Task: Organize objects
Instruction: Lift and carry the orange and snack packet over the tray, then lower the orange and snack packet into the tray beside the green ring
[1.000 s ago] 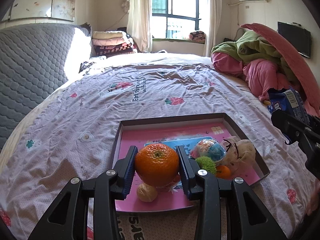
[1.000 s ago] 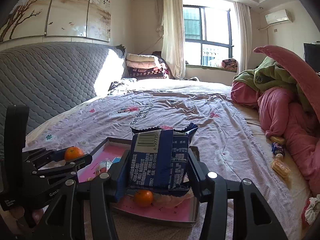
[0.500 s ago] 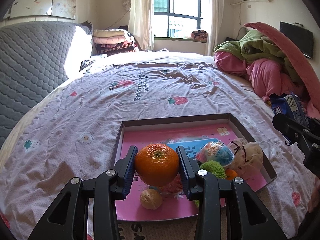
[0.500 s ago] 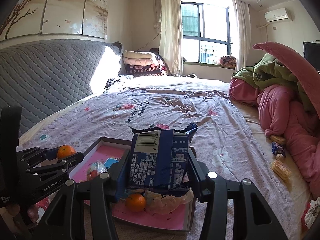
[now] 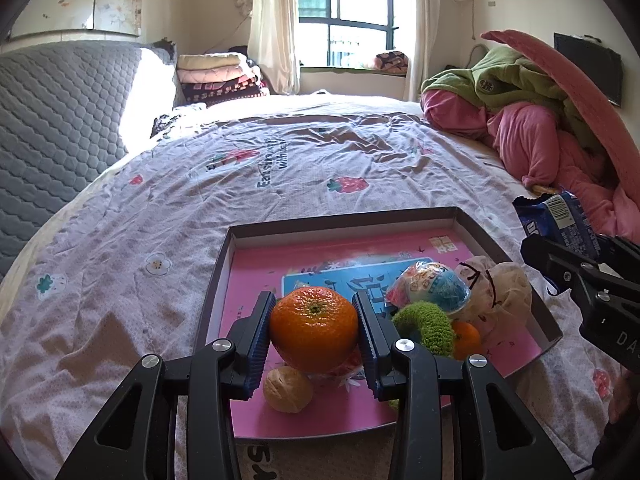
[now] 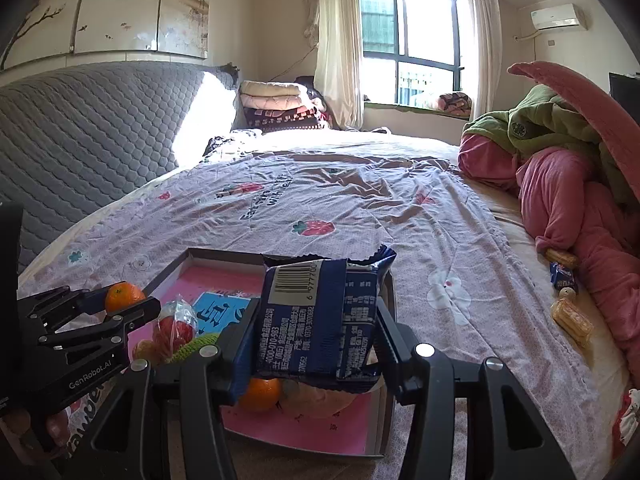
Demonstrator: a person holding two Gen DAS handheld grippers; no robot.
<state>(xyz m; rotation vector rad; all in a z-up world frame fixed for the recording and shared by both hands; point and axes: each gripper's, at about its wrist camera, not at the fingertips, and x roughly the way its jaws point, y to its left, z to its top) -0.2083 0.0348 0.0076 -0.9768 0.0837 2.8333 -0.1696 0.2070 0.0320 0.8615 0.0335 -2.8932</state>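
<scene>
Orange mandarin (image 5: pixel 314 330), one, clamped between the two blue ribbed pads of the left gripper (image 5: pixel 315 334); fingers part-way open to the fruit's width, a pad pressed on each side, stem end facing the camera; fruit held above the near part of the tray (image 5: pixel 344 222). Dark blue snack packet (image 6: pixel 320 320), one, barcode uppermost, standing upright between the fingers of the right gripper (image 6: pixel 316 340); jaws part-way open and closed on the packet's sides, torn top edge rising above the fingertips; held over the tray's right half. Tray: shallow, dark-rimmed, pink printed floor with a blue panel, lying on the patterned bedsheet (image 5: pixel 280 168). Contents of tray, left wrist view: walnut (image 5: pixel 288 390) on the floor below the held mandarin; green crocheted piece (image 5: pixel 428 326) just right of the left gripper's right finger; small orange fruit (image 5: pixel 466 340) touching the green piece; wrapped round sweet in blue and pink (image 5: pixel 430 290) behind it; pale drawstring pouch (image 5: pixel 500 294) against the right wall. Off tray, right wrist view: wrapped biscuits (image 6: pixel 570 322) and a small blue packet (image 6: pixel 562 274) on the sheet beside the pink quilt (image 6: pixel 580 208), well apart from both grippers. Grey quilted headboard (image 6: pixel 88 128) at left.
</scene>
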